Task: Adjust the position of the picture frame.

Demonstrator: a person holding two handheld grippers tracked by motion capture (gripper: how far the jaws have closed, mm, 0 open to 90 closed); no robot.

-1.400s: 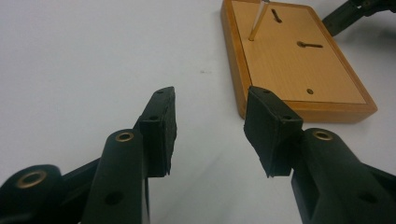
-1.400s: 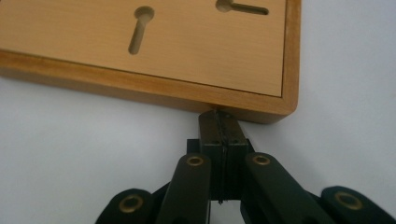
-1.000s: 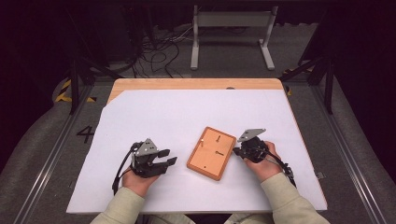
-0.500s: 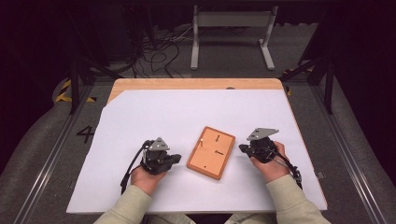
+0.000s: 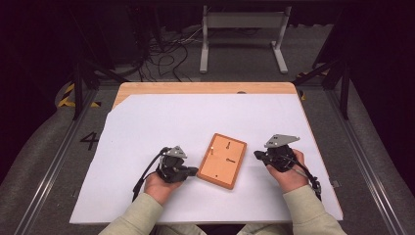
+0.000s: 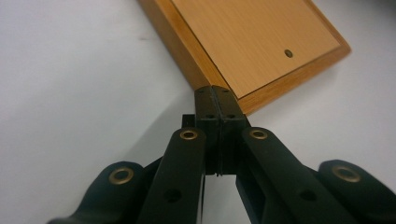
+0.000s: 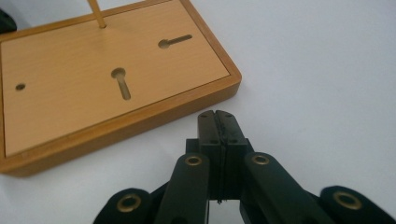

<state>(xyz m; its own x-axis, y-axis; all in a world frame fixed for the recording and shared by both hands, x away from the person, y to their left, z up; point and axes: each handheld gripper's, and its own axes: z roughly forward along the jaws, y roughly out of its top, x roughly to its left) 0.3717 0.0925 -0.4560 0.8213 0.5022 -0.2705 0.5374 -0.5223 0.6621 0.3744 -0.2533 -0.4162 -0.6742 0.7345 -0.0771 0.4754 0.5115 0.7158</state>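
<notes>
Wooden board (image 5: pixel 222 160) flat, long axis running away, tilted slightly right | left tongs (image 6: pixel 218 100) together, seemingly touching its edge | right tongs (image 7: pixel 217 122) together, just beside

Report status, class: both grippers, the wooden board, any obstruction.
Left gripper shut, tips at the wooden board edge. Right gripper shut, empty, just off the board. Board flat on the white sheet. Nothing between.

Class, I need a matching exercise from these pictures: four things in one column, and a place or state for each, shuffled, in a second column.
1. left gripper
2. right gripper
3. wooden board
4. white sheet

a. lies flat between the two grippers
b. shut, tips at the board's edge
c. covers most of the table
d. shut, tips clear of the board

Pairs: 1-b, 2-d, 3-a, 4-c
</notes>
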